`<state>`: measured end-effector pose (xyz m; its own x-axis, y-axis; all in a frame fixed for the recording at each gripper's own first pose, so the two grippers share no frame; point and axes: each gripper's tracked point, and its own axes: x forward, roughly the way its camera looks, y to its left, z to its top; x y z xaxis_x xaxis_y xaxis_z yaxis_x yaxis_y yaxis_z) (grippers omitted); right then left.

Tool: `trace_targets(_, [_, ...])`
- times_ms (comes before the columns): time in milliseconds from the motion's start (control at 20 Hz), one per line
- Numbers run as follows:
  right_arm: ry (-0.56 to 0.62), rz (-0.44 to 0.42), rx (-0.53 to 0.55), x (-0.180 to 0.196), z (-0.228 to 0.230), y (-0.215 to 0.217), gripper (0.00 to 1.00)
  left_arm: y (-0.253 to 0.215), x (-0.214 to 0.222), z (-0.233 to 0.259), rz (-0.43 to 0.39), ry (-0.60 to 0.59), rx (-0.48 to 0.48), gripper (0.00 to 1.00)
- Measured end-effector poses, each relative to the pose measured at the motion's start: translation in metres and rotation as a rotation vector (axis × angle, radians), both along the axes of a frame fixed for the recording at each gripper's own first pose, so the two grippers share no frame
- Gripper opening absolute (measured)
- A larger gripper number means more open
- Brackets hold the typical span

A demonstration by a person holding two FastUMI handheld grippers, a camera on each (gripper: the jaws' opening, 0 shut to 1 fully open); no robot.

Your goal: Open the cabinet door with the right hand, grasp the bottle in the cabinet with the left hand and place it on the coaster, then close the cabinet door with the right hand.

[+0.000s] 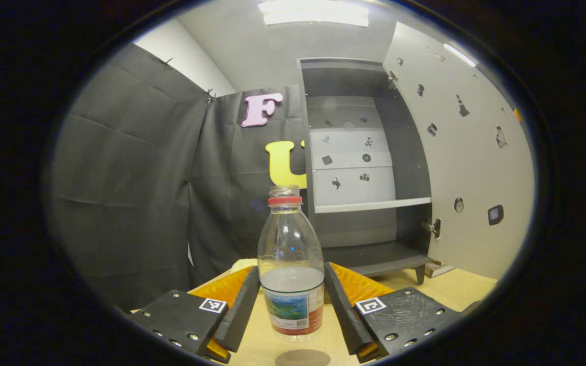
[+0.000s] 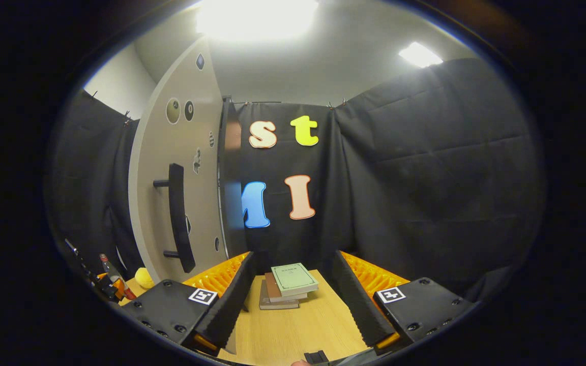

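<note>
A clear plastic bottle (image 1: 290, 264) with a red neck ring, no cap and a picture label stands upright between the fingers of my left gripper (image 1: 291, 284), which is shut on its lower half. A dark round coaster (image 1: 302, 357) lies on the wooden table just in front of the bottle, close to the camera. Behind the bottle the grey cabinet (image 1: 364, 203) stands open, its pale door (image 1: 468, 168) swung out to the right. In the right gripper view that door (image 2: 181, 173) with its black bar handle (image 2: 178, 218) is to the left of my right gripper (image 2: 290, 300), which is open and holds nothing.
A small stack of books (image 2: 287, 287) lies on the wooden table (image 2: 293, 330) ahead of the right gripper. A yellow object (image 2: 144, 277) and some hand tools (image 2: 107, 282) sit at the table's left edge. Black cloth walls close the booth in.
</note>
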<state>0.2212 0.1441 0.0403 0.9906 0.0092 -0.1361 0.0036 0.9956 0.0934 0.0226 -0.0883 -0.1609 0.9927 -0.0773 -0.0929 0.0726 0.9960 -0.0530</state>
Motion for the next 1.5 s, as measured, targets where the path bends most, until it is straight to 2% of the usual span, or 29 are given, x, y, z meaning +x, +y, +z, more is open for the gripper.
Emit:
trace_targets(300, [0.046,0.025,-0.051,-0.003,-0.017,0.018,0.98,-0.003,-0.018,-0.056,-0.009,0.045,0.008,0.75])
trace_targets(550, [0.059,0.052,-0.122,-0.005,-0.025,0.035,0.98,-0.002,-0.028,-0.088,-0.008,0.066,0.006,0.77])
trace_targets(650, [0.063,0.054,-0.128,-0.007,-0.027,0.039,0.98,-0.003,-0.030,-0.100,-0.003,0.090,-0.008,0.75])
trace_targets(700, [0.061,0.052,-0.126,-0.009,-0.026,0.040,0.94,-0.002,-0.034,-0.104,-0.001,0.099,-0.016,0.77])
trace_targets(800, [0.055,0.040,-0.115,-0.010,-0.026,0.039,0.99,-0.002,-0.038,-0.111,-0.003,0.115,-0.024,0.75])
trace_targets(950, [0.069,0.027,-0.079,-0.013,-0.030,0.038,0.99,-0.003,-0.039,-0.114,-0.005,0.126,-0.013,0.75])
trace_targets(1100, [0.073,0.010,-0.063,-0.014,-0.031,0.035,0.99,-0.005,-0.045,-0.121,-0.011,0.132,-0.016,0.82])
trace_targets(1200, [0.078,0.003,-0.067,-0.016,-0.031,0.034,0.96,-0.004,-0.046,-0.118,-0.010,0.117,-0.017,0.75])
trace_targets(1250, [0.079,0.003,-0.071,-0.016,-0.031,0.035,0.96,-0.005,-0.047,-0.119,-0.009,0.109,-0.017,0.78])
trace_targets(1300, [0.081,0.005,-0.078,-0.016,-0.031,0.037,0.96,-0.006,-0.043,-0.118,-0.008,0.103,-0.018,0.75])
trace_targets(1350, [0.084,0.007,-0.086,-0.015,-0.031,0.037,0.97,-0.006,-0.041,-0.118,-0.001,0.095,-0.017,0.78])
trace_targets(1450, [0.086,0.016,-0.105,-0.017,-0.032,0.041,0.97,-0.002,-0.035,-0.116,0.014,0.078,-0.023,0.75])
trace_targets(1500, [0.088,0.022,-0.114,-0.017,-0.033,0.043,0.97,-0.003,-0.033,-0.120,0.018,0.085,-0.030,0.78])
